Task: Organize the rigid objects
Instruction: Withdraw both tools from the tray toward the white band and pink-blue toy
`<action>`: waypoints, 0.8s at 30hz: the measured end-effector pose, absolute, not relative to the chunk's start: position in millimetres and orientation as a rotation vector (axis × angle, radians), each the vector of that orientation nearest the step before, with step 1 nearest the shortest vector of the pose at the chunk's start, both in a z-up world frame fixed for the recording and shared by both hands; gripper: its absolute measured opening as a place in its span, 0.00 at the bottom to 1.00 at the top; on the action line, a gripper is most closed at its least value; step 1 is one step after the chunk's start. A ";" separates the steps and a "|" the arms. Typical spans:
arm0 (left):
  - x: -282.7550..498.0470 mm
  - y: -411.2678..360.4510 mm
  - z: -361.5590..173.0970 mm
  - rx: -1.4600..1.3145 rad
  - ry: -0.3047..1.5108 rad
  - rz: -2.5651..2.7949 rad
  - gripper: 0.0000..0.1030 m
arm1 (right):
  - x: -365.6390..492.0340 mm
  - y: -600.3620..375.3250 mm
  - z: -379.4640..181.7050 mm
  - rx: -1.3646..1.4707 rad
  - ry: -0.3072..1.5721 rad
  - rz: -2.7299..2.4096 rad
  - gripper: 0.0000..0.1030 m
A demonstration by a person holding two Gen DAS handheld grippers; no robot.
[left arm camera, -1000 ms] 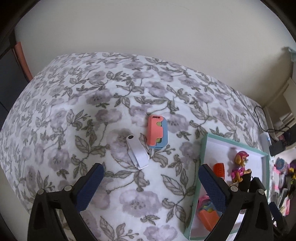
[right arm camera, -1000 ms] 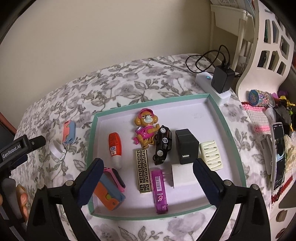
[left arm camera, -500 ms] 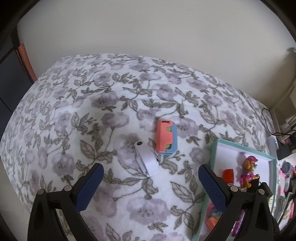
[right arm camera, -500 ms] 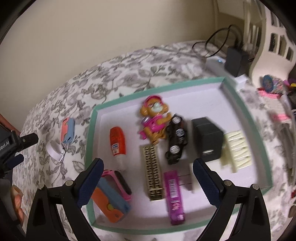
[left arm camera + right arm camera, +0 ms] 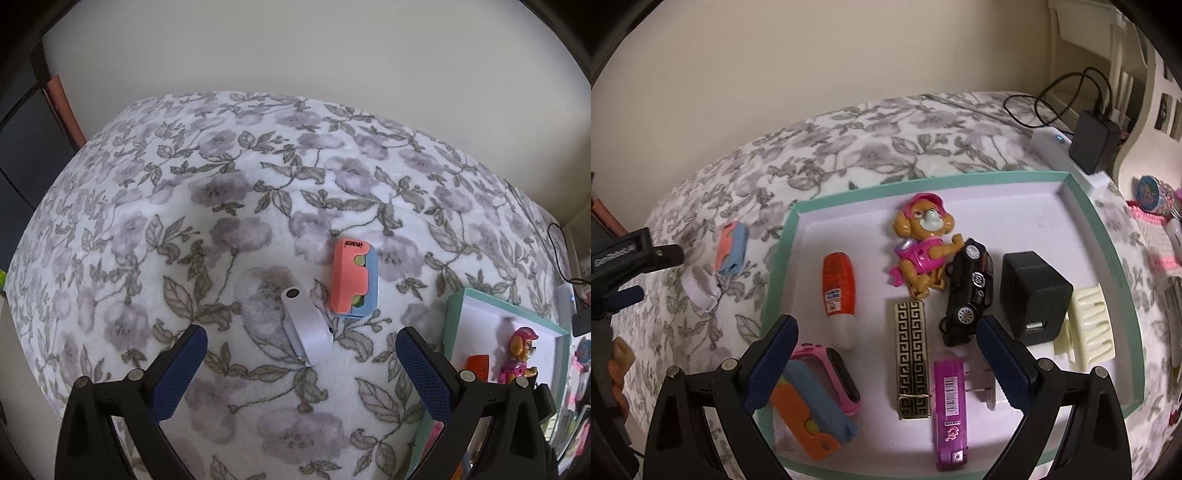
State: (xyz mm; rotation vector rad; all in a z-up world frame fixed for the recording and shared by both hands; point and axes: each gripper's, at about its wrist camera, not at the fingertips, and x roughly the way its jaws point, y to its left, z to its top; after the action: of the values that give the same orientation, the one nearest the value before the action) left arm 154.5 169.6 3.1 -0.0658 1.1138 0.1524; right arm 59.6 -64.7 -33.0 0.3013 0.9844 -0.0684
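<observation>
Near the middle of the left wrist frame, on the floral bed cover [image 5: 184, 206], a white clip [image 5: 306, 329] lies with its long axis running from upper left to lower right, dark round end uppermost. Just right of it a pink-and-blue case [image 5: 354, 283] lies nearly upright in the frame; whether they touch is unclear. The left hand-held gripper [image 5: 301, 373] is spread wide and empty. The right hand-held gripper [image 5: 886, 360] is likewise released, above the tray [image 5: 1108, 236] of toys.
</observation>
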 end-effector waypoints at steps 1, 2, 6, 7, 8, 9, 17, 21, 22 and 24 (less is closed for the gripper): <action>156.1 168.8 1.6 -0.064 1.119 0.153 1.00 | 60.0 -63.4 -32.3 0.295 0.982 -0.062 0.94; 157.4 168.5 0.5 -0.065 1.124 0.155 1.00 | 60.4 -62.0 -31.6 0.285 0.978 -0.052 0.94; 163.3 168.0 -5.7 -0.083 1.147 0.153 1.00 | 64.6 -58.6 -33.3 0.271 0.985 -0.025 0.94; 164.9 167.7 -7.4 -0.086 1.153 0.153 1.00 | 66.3 -57.9 -34.4 0.267 0.990 -0.019 0.94; 166.3 167.6 -8.7 -0.090 1.158 0.155 1.00 | 67.1 -57.2 -34.7 0.261 0.992 -0.017 0.94; 167.0 167.6 -9.5 -0.092 1.160 0.156 1.00 | 67.8 -56.1 -34.5 0.248 0.992 -0.013 0.94; 174.0 173.3 -11.7 -0.142 1.171 0.185 1.00 | 73.3 -54.5 -29.9 0.206 0.994 0.017 0.94; 176.3 174.7 -14.2 -0.164 1.180 0.195 1.00 | 74.0 -56.6 -29.1 0.197 0.993 0.020 0.94; 176.7 174.8 -14.8 -0.169 1.182 0.196 1.00 | 74.4 -57.3 -29.3 0.198 0.995 0.021 0.94; 177.3 174.3 -15.6 -0.173 1.185 0.198 1.00 | 75.6 -58.8 -30.6 0.197 1.001 0.020 0.94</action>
State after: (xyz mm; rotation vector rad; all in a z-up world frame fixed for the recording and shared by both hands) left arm 177.2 174.3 -15.6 -0.1734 1.1845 0.1982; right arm 75.6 -58.8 -30.6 0.1971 1.0010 0.0197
